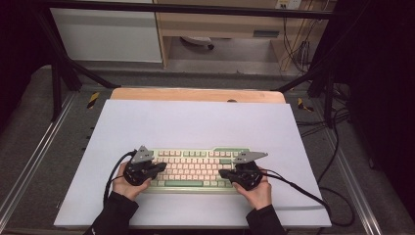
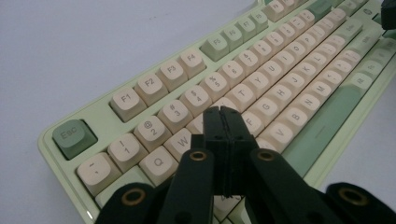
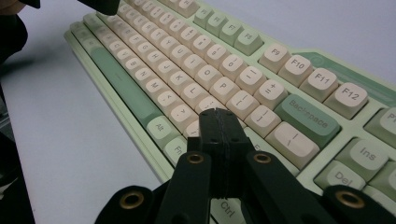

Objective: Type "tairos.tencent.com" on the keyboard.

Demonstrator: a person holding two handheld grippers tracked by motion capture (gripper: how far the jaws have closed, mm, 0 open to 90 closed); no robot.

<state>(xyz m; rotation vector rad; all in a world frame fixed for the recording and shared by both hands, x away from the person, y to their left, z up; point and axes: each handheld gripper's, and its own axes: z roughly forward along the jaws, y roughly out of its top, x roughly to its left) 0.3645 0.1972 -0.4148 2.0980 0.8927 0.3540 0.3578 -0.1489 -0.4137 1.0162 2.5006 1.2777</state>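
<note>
While seen from high up: green keyboard point(image 1: 193, 169) with cream keys, flat on white board point(image 1: 195, 122), near the middle, a bit toward the near edge.
Left gripper point(image 1: 157, 167): over left end of keyboard, held by left hand point(image 1: 128, 185); jaws pressed tight together, holding nothing.
Left gripper view: left gripper tip point(image 2: 221, 113) above keys point(image 2: 224, 79) close to W and E; dark green Esc key point(image 2: 73, 136) at left corner.
Right gripper point(image 1: 222, 173): over right end of keyboard, held by right hand point(image 1: 257, 192); jaws pressed tight together too, holding nothing.
Right gripper view: right gripper tip point(image 3: 218, 115) above keys beside Alt; green Backspace key point(image 3: 307, 119) off to the right.
Cables point(image 1: 313, 196): black, trailing off both grippers across board.
</note>
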